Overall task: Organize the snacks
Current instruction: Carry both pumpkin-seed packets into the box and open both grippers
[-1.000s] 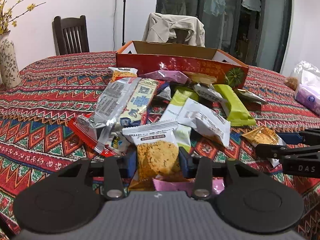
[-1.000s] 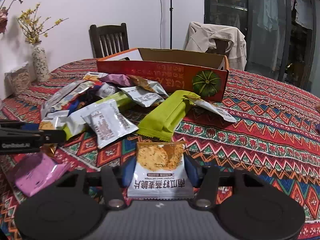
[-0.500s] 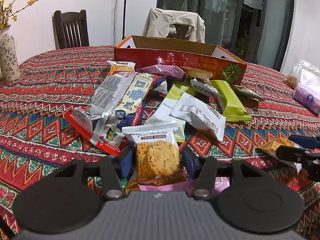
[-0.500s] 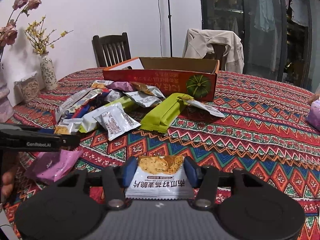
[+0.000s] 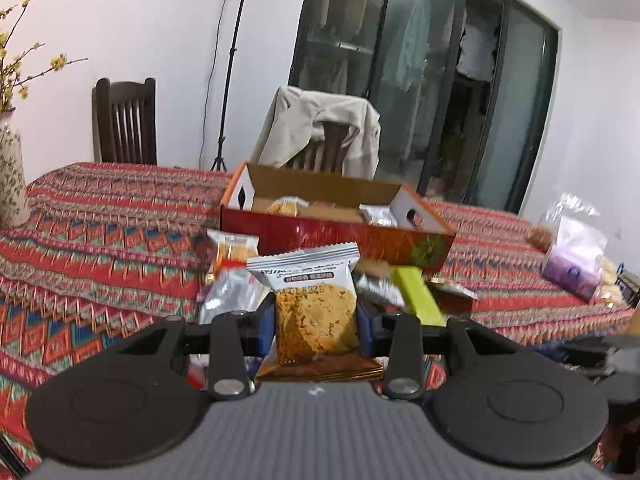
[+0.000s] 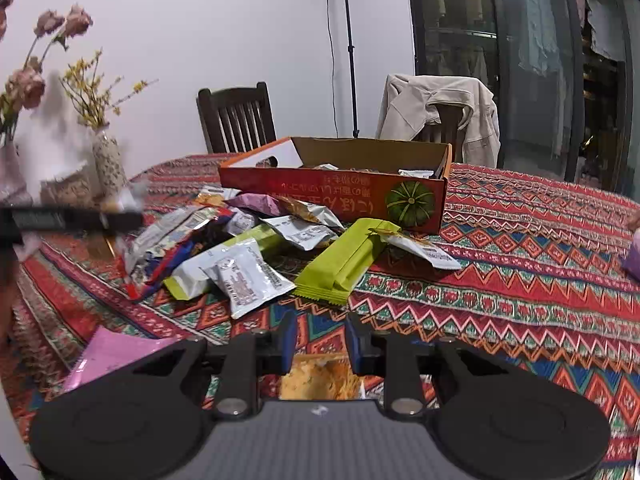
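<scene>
My left gripper (image 5: 316, 314) is shut on a clear cookie packet (image 5: 314, 280) and holds it upright above the table, in front of the red cardboard box (image 5: 320, 236). Several packets lie inside that box. My right gripper (image 6: 320, 326) is shut, low over the tablecloth. An orange cookie packet (image 6: 316, 378) shows only far back between its fingers, pinched there. The right wrist view shows the box (image 6: 320, 196) beyond a pile of snacks (image 6: 248, 276), with the left gripper (image 6: 72, 218) blurred at the left edge.
A green bar (image 6: 344, 260) leans out of the pile toward the box. A pink packet (image 6: 112, 354) lies near the front left. Vases (image 6: 108, 164) stand at the far left, a plastic bag (image 5: 576, 256) at the right. Chairs stand behind the table.
The left gripper has lifted the cookie packet off the table, leaving the pink packet behind. The right jaws have drawn much closer together, and the orange packet now sits further back between them.
</scene>
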### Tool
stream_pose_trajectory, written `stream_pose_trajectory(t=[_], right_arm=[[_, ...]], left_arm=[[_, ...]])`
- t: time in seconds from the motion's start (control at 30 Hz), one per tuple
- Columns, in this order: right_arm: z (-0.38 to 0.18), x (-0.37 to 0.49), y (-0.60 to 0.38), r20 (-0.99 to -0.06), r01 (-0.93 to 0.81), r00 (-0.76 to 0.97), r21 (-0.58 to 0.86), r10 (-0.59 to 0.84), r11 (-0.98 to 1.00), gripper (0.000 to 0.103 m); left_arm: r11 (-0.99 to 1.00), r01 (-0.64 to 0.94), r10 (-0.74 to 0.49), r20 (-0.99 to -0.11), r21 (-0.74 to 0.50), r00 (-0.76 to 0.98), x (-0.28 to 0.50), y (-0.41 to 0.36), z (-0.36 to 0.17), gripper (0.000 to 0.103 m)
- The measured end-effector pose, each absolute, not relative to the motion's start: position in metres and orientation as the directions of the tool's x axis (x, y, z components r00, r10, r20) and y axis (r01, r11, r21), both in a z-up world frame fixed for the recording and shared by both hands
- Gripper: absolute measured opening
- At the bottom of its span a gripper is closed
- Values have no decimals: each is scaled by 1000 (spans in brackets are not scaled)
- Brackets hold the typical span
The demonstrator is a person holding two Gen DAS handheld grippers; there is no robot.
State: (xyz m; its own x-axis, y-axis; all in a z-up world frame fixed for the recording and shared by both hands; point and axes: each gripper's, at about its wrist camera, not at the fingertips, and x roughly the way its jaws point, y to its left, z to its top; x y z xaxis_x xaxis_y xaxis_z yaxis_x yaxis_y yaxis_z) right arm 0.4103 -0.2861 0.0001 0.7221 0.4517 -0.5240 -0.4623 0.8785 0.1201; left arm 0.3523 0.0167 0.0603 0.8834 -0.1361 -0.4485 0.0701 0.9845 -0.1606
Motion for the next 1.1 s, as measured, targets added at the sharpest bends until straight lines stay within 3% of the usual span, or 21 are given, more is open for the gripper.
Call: stream_pose_trajectory(t=[0.07,0.1,0.13,0.17,0.4,0.43,0.47,0.63,0.8,0.9,0.97,1.1], right_arm=[[-4,415,-282,-542,-476,704,121,460,871,40],[-7,416,-281,-549,-484,694,125,466,866,57],[-10,416,-278,-557,-494,684,122,471,861,67],[-14,415,-277,-568,-499,675,117,470,859,68],[-31,412,-280,-634,-484,657,60,408,873,66],[-30,410,-282,-636,-481,657,60,405,875,52],[-29,409,-285,-634,-473,660,65,402,879,46],[-16,409,-294,-600,-449,685,97,412,888,41],[33,439,-296,-475,-467,750,113,460,877,41],[62,492,-283,-428,-492,761,110,488,864,41],[73,539,-269,-433,-496,754,117,493,861,41],[74,657,-235,-530,-462,691,198,491,865,41]], left_arm=[[981,79,-151,-447,-176,881,354,21,62,40],[979,84,-161,-450,-187,878,355,23,61,40],[977,88,-170,-455,-196,874,355,25,60,40],[975,91,-177,-459,-203,871,355,26,58,40],[969,87,-190,-470,-231,862,351,36,47,40],[968,87,-192,-471,-236,861,353,37,46,40],[967,90,-196,-471,-239,860,353,37,46,40],[952,180,-277,-445,-249,851,374,42,64,40],[927,264,-363,-460,-266,810,463,50,96,40],[940,258,-338,-511,-223,791,533,41,104,40],[958,217,-284,-546,-185,788,582,36,103,40],[978,160,-210,-637,-136,742,673,30,85,40]])
